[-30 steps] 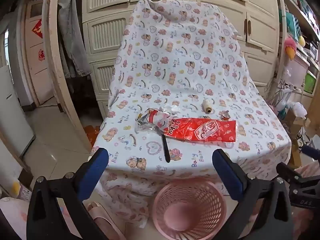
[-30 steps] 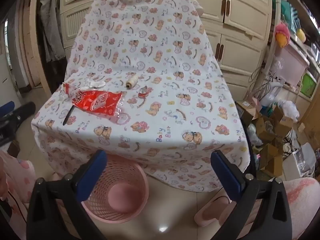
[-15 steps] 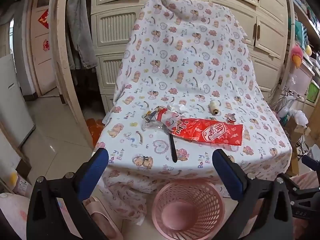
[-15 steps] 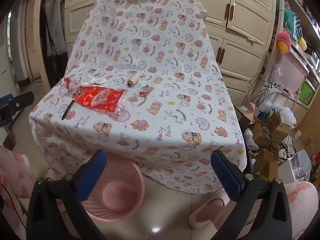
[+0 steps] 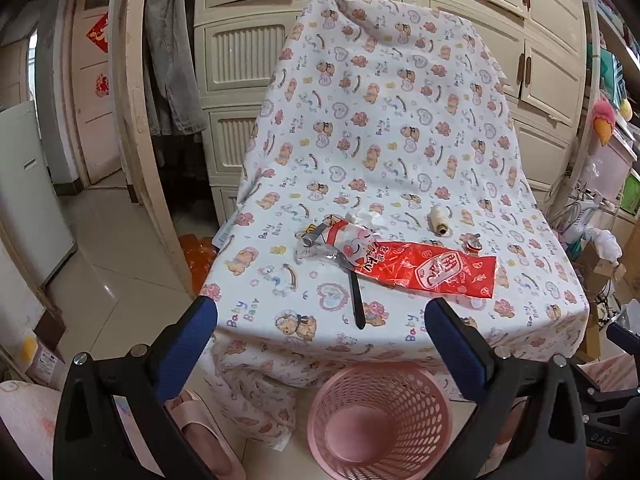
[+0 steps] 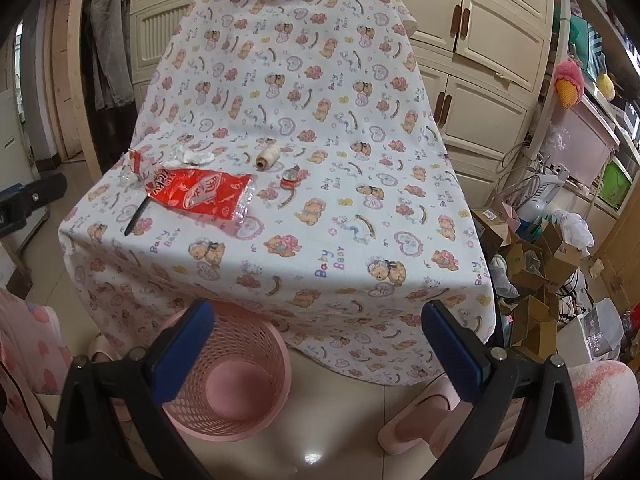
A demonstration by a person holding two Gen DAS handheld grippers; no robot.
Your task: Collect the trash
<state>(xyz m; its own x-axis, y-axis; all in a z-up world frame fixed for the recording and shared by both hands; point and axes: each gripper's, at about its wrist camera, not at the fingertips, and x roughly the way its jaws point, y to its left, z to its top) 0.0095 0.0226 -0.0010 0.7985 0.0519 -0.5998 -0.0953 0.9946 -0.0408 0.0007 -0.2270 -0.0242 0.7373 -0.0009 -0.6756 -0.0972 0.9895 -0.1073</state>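
red snack wrapper (image 5: 424, 270) lies on the cloth-covered surface (image 5: 400, 152), overlapping a black stick (image 5: 356, 302) near a thread spool (image 5: 439, 220). both grippers' jaws, left (image 5: 320, 316) and right (image 6: 318, 320), gape empty, well short of it above the pink basket (image 5: 380, 420).

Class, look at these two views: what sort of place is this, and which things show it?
Probably a lived-in home room: cream wardrobes, hanging clothes, slippers on tile and a pink bin by a cloth-covered table.
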